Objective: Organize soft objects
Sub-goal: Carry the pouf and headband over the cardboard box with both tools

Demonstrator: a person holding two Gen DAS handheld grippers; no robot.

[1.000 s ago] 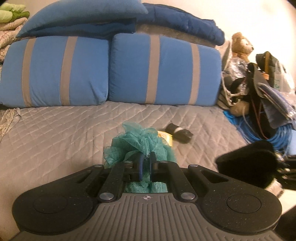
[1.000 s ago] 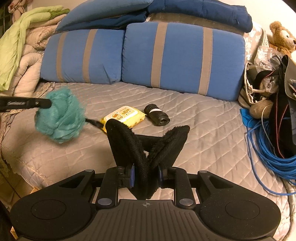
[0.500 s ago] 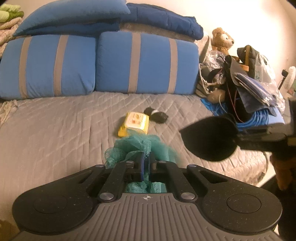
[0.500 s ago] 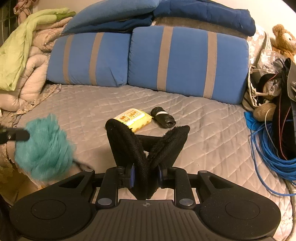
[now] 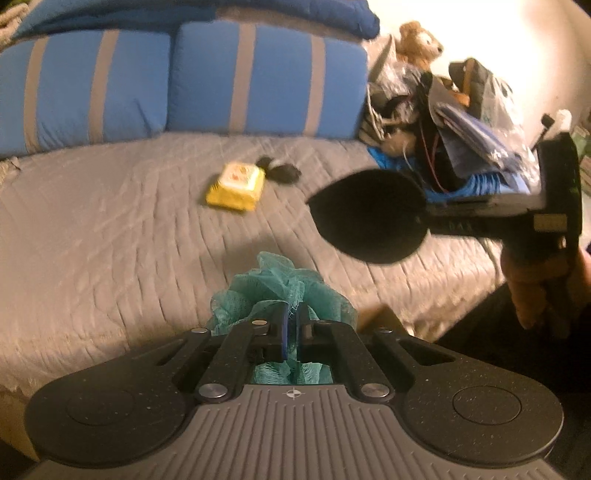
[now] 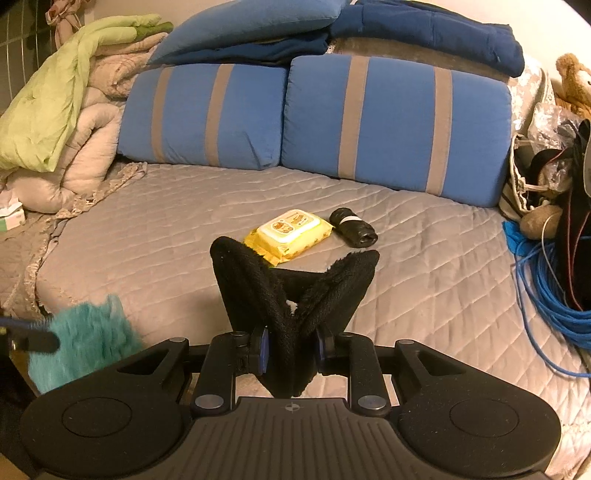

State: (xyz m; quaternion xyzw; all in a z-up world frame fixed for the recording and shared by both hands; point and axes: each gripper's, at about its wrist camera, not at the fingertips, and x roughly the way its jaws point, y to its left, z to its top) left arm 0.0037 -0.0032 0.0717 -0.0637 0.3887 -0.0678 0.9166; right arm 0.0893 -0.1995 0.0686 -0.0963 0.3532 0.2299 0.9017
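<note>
You are holding the left gripper (image 5: 291, 328) with its fingers pressed together on a teal mesh bath pouf (image 5: 284, 291), which is bunching out around and ahead of the pads, above the near edge of the grey quilted bedspread (image 5: 110, 229). From the right wrist view the same pouf is showing blurred at the lower left, off the near left corner of the bed.

You are keeping the right gripper (image 6: 291, 350) clamped on a folded black fleecy piece (image 6: 291, 288); its two lobes are fanning up and apart in a V beyond the pads. In the left wrist view it is hanging as a dark oval to the right, above the bedspread, with your hand (image 5: 535, 288) wrapped round the handle.

Lying mid-bed are a yellow wipes pack (image 6: 291, 234) and, just beside it to the right, a small black roll (image 6: 352, 232). Two blue striped pillows (image 6: 395, 125) are leaning along the far side, with darker blue bedding (image 6: 424, 26) stacked on top. A coil of blue cable (image 6: 546, 288) and a teddy bear (image 5: 417, 40) are sitting at the right.
</note>
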